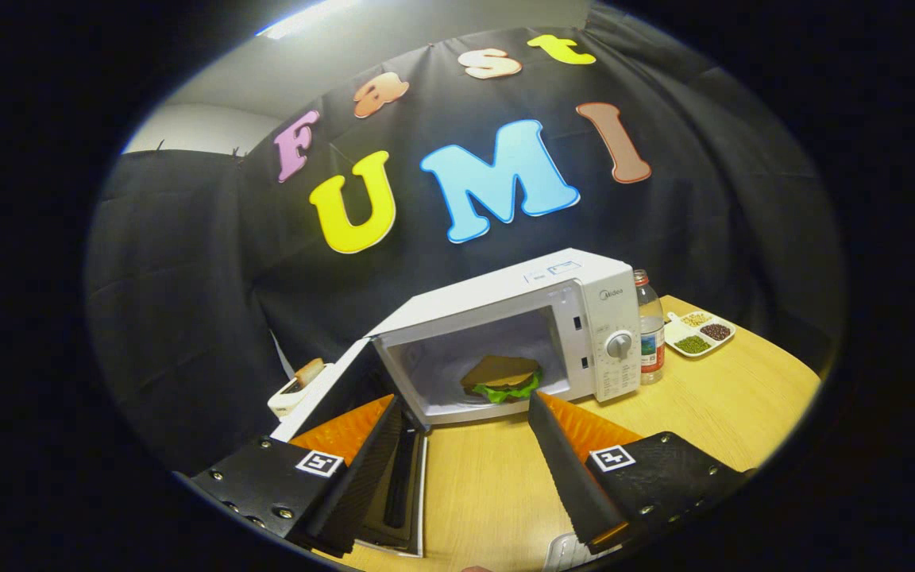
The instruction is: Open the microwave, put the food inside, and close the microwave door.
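Already nearly done: gripper (465, 425) spread apart, holding nothing, hanging just ahead of open microwave (521, 334). Sandwich (503, 378) inside on the cavity floor. Door (350, 397) swung wide beside left finger; closing left.

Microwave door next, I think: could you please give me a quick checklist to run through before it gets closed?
1. Food inside: ok. The sandwich sits in the microwave cavity.
2. Food behind the door line: ok, it looks set back from the front sill.
3. Tongs free: ok. They are open, holding nothing, with bare table between them.
4. Door reachable: ok. It is swung wide open, beside one finger.
5. Door's swing path: cannot tell; that finger hides part of it.
6. Neighbours out of the way: ok. The bottle and snack tray stand on the microwave's far side from the door.
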The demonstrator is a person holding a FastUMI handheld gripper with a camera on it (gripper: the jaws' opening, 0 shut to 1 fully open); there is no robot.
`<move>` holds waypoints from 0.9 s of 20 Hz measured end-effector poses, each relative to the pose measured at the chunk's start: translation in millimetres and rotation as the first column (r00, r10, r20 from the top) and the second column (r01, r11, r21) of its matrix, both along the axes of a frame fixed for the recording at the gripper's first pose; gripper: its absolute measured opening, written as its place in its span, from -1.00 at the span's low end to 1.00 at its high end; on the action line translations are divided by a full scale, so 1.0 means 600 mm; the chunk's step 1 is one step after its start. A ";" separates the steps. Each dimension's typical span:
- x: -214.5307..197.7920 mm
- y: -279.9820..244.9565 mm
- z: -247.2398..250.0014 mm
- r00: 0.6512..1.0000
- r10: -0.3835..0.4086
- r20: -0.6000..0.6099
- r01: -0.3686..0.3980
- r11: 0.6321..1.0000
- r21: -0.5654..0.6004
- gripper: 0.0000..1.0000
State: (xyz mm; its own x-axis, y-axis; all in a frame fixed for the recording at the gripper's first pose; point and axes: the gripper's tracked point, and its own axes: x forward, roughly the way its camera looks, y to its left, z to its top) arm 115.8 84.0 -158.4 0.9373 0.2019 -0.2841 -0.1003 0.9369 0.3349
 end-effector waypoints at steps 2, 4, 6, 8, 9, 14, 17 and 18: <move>-0.029 0.023 0.026 0.999 0.031 0.032 -0.030 0.999 -0.024 0.94; -0.058 0.054 0.049 0.995 0.074 0.067 -0.072 0.996 -0.043 0.94; -0.086 0.090 0.076 0.986 0.128 0.103 -0.122 0.991 -0.061 0.94; -0.114 0.129 0.095 0.973 0.192 0.130 -0.183 0.980 -0.080 0.94; -0.127 0.149 0.101 0.965 0.222 0.142 -0.211 0.973 -0.091 0.94; -0.176 0.244 0.101 0.924 0.354 0.145 -0.343 0.934 -0.097 0.95; -0.197 0.286 0.090 0.901 0.414 0.130 -0.405 0.910 -0.089 0.95; -0.203 0.301 0.084 0.893 0.433 0.123 -0.424 0.901 -0.088 0.95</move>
